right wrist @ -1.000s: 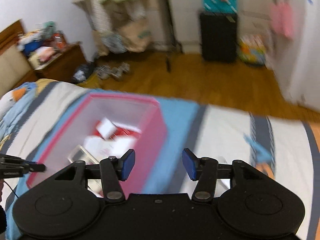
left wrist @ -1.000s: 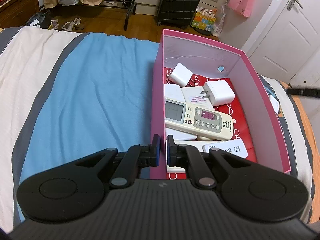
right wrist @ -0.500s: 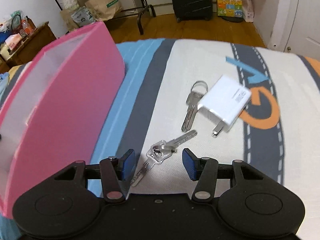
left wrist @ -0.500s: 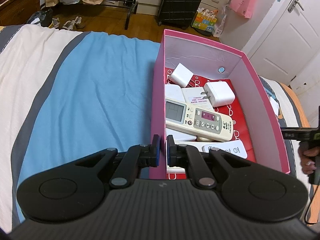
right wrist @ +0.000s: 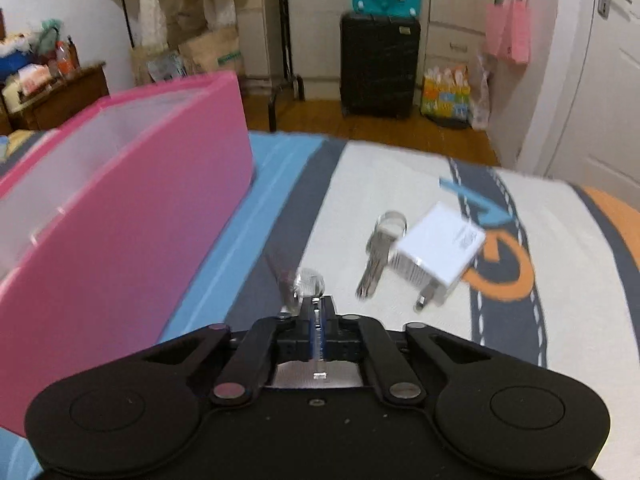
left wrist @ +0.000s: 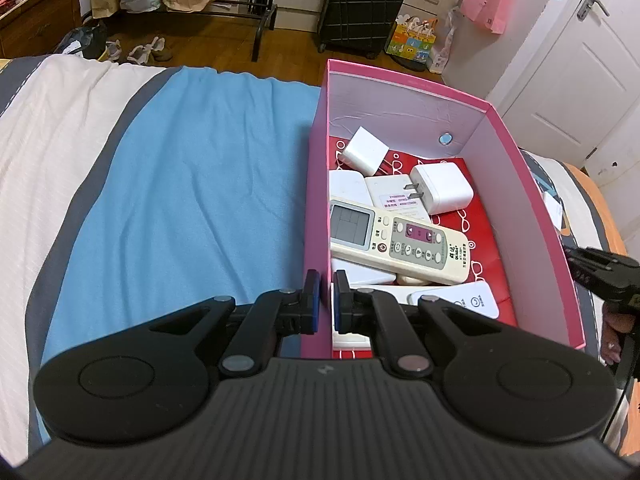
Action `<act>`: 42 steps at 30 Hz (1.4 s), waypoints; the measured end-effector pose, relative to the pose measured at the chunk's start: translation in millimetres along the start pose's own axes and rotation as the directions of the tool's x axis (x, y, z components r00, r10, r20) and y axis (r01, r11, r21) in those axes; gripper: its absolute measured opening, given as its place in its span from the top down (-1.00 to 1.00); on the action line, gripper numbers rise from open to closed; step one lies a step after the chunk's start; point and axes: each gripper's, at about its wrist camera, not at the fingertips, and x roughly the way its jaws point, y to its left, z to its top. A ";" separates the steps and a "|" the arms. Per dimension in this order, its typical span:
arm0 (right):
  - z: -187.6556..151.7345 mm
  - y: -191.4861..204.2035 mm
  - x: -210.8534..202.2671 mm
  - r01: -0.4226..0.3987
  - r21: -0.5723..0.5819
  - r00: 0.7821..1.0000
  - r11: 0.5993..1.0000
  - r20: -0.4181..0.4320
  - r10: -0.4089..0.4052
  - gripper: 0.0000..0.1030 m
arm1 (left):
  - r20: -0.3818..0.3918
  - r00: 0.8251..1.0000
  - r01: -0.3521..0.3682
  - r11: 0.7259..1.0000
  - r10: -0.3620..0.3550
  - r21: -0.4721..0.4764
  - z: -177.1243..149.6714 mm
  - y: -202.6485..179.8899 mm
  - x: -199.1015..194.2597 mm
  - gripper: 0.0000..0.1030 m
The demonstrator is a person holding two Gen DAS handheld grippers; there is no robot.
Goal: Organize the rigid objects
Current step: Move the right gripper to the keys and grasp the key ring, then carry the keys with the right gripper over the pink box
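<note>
Clamping a Key for the Pink Box

Clamping down on a key (right wrist: 317, 344), the right hand-held gripper (right wrist: 318, 320) has just been closing, and its jaws now stand pressed together with the flat metal blade caught edge-on between the pads. The key's ring (right wrist: 308, 285) sticks out beyond the fingertips, blurred, just above the bed (right wrist: 360, 184).

The key looks light, stiff and smooth, so it should lift with little effort, but thin polished metal can pivot or slide in a narrow pinch. The grip along the blade seems the sound choice; the loose ring would swing if taken instead.

The left hand-held gripper (left wrist: 323, 300) is nearly closed on the near wall of the pink box (left wrist: 316, 208), one pad outside and one inside, apparently steadying it. Inside the box lie a cream remote control (left wrist: 396, 246), two white plug adapters, one (left wrist: 366, 150) by the far wall and one (left wrist: 442, 186) nearer the middle, and other flat white pieces.

On the bed to the right of the box, a second set of keys (right wrist: 378, 256) lies touching a white charger (right wrist: 440, 256); both are apart from the held key and outside the box. The tall pink wall stands between the key and the inside of the box, so the key must go up and over it. A black suitcase (right wrist: 380, 64) stands on the floor beyond, well clear.
</note>
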 end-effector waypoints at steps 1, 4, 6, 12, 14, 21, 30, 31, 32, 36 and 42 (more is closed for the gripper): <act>2.9 -0.2 -3.3 0.001 -0.002 1.000 1.000 0.017 -0.001 0.96 | 0.000 1.000 -0.001 1.000 0.001 0.001 0.1 -0.1 0.0 0.89; 12.1 -1.2 -12.6 -0.004 -0.001 0.998 1.000 0.061 0.004 0.96 | -0.001 1.000 -0.001 1.000 0.001 0.001 0.0 0.1 0.0 0.89; 19.0 1.6 -20.7 -0.004 -0.013 0.996 1.000 0.094 0.006 0.96 | -0.001 1.000 -0.002 1.000 0.002 0.000 -0.1 0.5 0.4 0.89; 50.8 18.4 -60.9 -0.036 -0.054 0.979 0.998 0.199 0.046 0.96 | 0.001 1.000 0.003 1.000 -0.003 -0.010 -0.6 1.5 1.2 0.89; 59.2 26.2 -72.7 -0.053 -0.070 0.972 0.996 0.225 0.067 0.96 | 0.001 1.000 0.004 1.000 -0.004 -0.011 -0.7 2.1 1.4 0.89; 79.3 51.3 -98.6 -0.194 -0.086 0.945 0.977 0.251 0.210 0.96 | 0.002 1.000 0.005 1.000 -0.005 -0.010 -1.5 2.4 1.5 0.89; 86.6 83.4 -78.1 -0.376 -0.118 0.909 0.919 0.144 0.390 0.95 | 0.001 1.000 0.007 1.000 -0.007 -0.013 -1.6 1.8 1.5 0.89; 88.6 87.4 -75.4 -0.389 -0.121 0.905 0.913 0.133 0.404 0.95 | 0.001 1.000 0.007 1.000 -0.007 -0.014 -1.4 2.0 1.4 0.89; 90.2 91.8 -70.9 -0.402 -0.131 0.901 0.906 0.118 0.417 0.95 | 0.001 1.000 0.007 1.000 -0.007 -0.015 -1.4 2.1 1.4 0.89; 94.4 109.2 -50.0 -0.416 -0.200 0.898 0.887 0.066 0.435 0.95 | 0.000 1.000 0.009 1.000 -0.009 -0.016 -1.0 0.6 1.5 0.89; 104.3 130.7 -17.5 -0.418 -0.254 0.904 0.872 -0.019 0.427 0.95 | 0.001 1.000 0.014 1.000 -0.014 -0.017 -1.2 0.0 1.8 0.89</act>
